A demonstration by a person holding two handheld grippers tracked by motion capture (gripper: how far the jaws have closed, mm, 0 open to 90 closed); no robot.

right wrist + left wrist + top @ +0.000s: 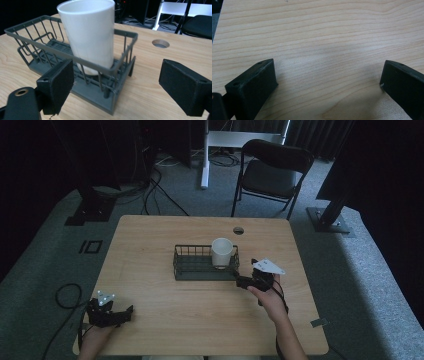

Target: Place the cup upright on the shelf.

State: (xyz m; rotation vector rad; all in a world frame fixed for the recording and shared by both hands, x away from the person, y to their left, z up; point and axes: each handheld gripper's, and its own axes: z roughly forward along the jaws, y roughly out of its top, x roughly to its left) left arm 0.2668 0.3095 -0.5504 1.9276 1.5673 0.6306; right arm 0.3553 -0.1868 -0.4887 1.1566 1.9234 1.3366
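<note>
Where the pale wood-grain table [165, 315] carries it at the middle, a dark grey wire basket [195, 265] sits as a low rectangular tray of thin bars on a solid slatted base. Standing upright inside the basket's right end is a white cup [221, 253], smooth, glossy and cylindrical, tapering slightly toward its foot; in the right gripper view the cup [90, 35] rises well above the basket [37, 42] rim. Just off the basket's right front corner hangs the right gripper [246, 281], topped by a grey three-cornered plate; its blocky matte black jaws stand released, wide apart, holding nothing, with the basket corner between and ahead of them in its own view [116, 82]. Well away from the basket, toward the table's near left corner, the left gripper [120, 314] rests low over bare wood, its jaws likewise spread and empty [327, 80]. Beyond the basket, a round cable hole [238, 230] pierces the tabletop.
</note>
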